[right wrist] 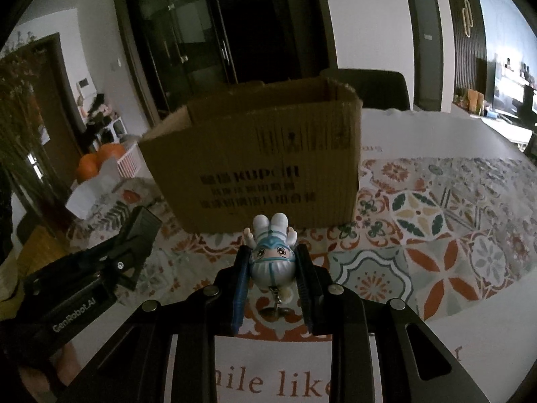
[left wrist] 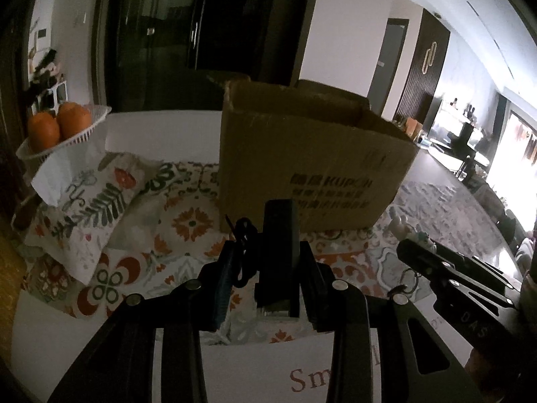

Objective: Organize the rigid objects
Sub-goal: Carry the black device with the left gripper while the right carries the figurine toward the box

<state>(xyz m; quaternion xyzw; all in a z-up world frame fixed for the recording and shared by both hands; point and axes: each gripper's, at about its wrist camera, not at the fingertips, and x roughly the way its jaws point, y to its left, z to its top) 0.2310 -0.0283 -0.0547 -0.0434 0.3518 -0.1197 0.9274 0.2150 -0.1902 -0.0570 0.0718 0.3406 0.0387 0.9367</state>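
My left gripper (left wrist: 265,252) is shut on a black oblong device (left wrist: 278,241) with a short cord loop on its left side. It hangs above the patterned cloth, in front of an open cardboard box (left wrist: 312,161). My right gripper (right wrist: 272,255) is shut on a small white-and-blue figurine (right wrist: 272,252) held upside down, its keychain ring dangling below. The same box (right wrist: 265,158) stands just ahead of it. The right gripper (left wrist: 446,268) shows at the right of the left wrist view. In the right wrist view, the left gripper (right wrist: 134,235) with its black device sits at the left.
A white basket with oranges (left wrist: 60,124) sits at the far left beside a floral pillow (left wrist: 90,208) and a white tissue. The patterned tablecloth (right wrist: 436,218) covers the table. A dark chair back (right wrist: 365,87) stands behind the box. Dark glass doors fill the background.
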